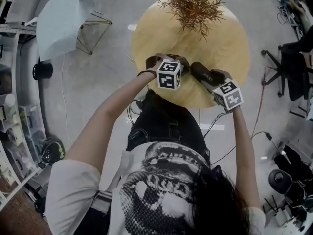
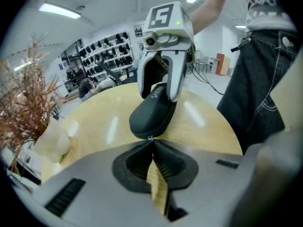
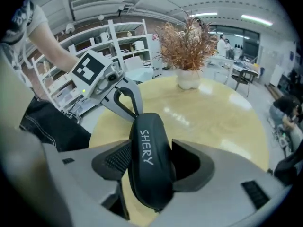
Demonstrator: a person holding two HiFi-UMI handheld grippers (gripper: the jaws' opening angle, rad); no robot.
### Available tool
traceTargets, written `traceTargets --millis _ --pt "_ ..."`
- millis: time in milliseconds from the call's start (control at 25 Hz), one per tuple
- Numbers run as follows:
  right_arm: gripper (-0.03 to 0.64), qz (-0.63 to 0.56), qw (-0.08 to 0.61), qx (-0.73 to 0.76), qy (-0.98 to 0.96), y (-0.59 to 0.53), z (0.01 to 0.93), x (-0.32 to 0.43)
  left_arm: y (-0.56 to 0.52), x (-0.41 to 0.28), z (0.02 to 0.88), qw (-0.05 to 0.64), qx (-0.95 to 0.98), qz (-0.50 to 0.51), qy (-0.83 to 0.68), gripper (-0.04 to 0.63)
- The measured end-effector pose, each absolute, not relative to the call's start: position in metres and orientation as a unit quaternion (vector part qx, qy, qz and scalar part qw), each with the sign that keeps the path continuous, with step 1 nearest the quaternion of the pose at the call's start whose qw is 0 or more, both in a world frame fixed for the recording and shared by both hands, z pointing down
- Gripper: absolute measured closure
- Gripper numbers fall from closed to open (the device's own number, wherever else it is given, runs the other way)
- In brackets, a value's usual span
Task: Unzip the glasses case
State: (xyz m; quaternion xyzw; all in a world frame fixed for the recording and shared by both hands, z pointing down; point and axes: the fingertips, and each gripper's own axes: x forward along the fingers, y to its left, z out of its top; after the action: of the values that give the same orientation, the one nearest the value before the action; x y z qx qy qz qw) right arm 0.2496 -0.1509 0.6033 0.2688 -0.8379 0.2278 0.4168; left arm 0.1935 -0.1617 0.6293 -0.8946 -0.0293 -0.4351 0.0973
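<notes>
Step in hand: start of the unzip, zip not yet run.

My right gripper (image 3: pixel 150 151) was clamped across the black glasses case (image 3: pixel 147 174), one jaw on each long side, the lettered face up. The case sat over the near part of the round wooden table (image 2: pixel 94 126), between my two grippers. I could not tell whether it touched the tabletop.

My left gripper (image 2: pixel 151 143) had its jaws pressed fully together at the end of the case facing it. The small metal zipper pull (image 2: pixel 150 138) sat right at the tips, and I judged it pinched. The case looked closed, and I saw no gap along its seam.

Next move, as I judged it:
- Keep the right clamp firm so the case does not twist.
- Draw the left gripper along the seam, following the curve round the end, not straight away from the case.
- A pull that thin could slip out of the tips, so keep the jaws tight.

Count:
- Glasses case: 1
- Zipper pull in view: 1
- Grippers: 2
- Table: 1
- White vase (image 3: pixel 188 82) of dried twigs at the far side of the table: 1
</notes>
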Motion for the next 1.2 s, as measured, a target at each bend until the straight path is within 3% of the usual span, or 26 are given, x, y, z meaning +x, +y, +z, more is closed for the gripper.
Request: traceTargets --millis 640,920,1120,1200 --pt "0.348 0.289 0.431 0.426 -0.741 -0.150 0.608 0.198 -0.170 0.146 0.632 0.035 -0.894 -0.439 0.079 0.583" --pt "0.332 0.314 0.418 0.338 -0.783 -0.150 0.594 0.178 -0.175 0.128 0.639 0.054 -0.889 -0.452 0.038 0.583" --pt "0.322 0.284 0.476 0.252 -0.793 -0.155 0.601 0.177 -0.184 0.130 0.635 0.072 -0.889 -0.452 0.026 0.583" --pt "0.348 0.297 0.472 0.238 -0.795 -0.157 0.606 0.176 -0.186 0.130 0.634 0.074 -0.888 -0.454 0.023 0.583"
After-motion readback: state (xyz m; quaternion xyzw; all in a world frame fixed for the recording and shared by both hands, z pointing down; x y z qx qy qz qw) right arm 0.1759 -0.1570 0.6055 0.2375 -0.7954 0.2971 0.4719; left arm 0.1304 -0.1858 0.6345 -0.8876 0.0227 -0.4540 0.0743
